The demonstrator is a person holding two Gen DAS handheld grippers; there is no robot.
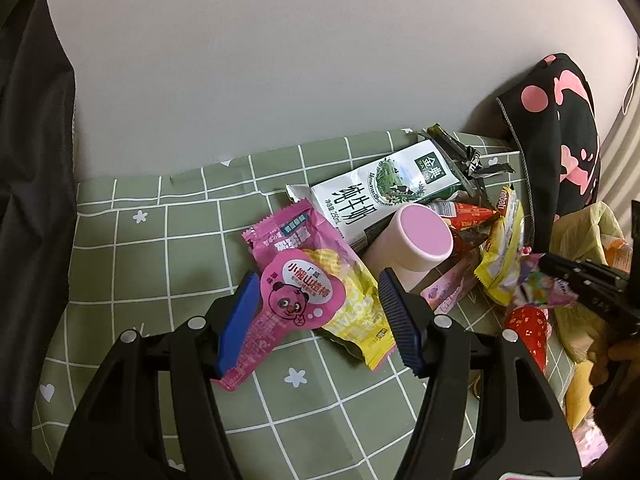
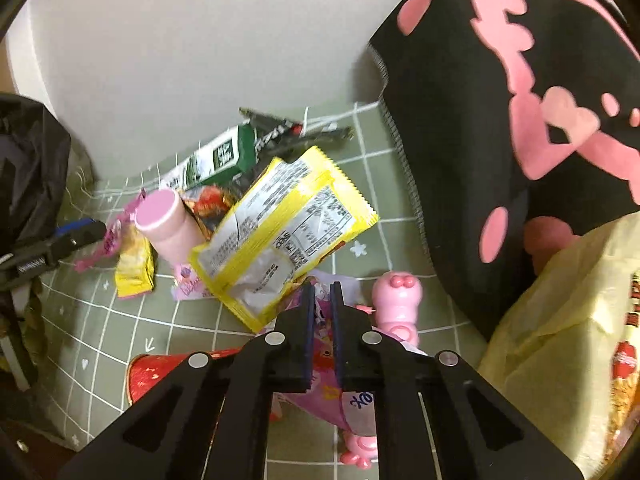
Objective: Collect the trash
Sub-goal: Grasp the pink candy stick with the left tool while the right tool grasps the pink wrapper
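My left gripper [image 1: 316,300] is open, its blue pads either side of a pink and yellow snack wrapper [image 1: 296,288] lying on the green checked cloth [image 1: 160,248]. Behind it lie a white and green milk carton [image 1: 380,192], a pink cylinder [image 1: 416,240] and more wrappers. My right gripper [image 2: 322,300] is shut on a pink printed wrapper [image 2: 320,312], just above the cloth; it also shows in the left wrist view [image 1: 560,276]. A yellow wrapper [image 2: 288,232] lies just beyond it.
A yellow plastic bag [image 2: 560,320] with trash inside sits at the right. A black cloth with pink shapes [image 2: 520,120] hangs behind it. A red paper cone [image 2: 160,372], a pink toy [image 2: 396,300] and a black bag [image 2: 28,168] lie nearby. A pale wall [image 1: 280,60] backs the table.
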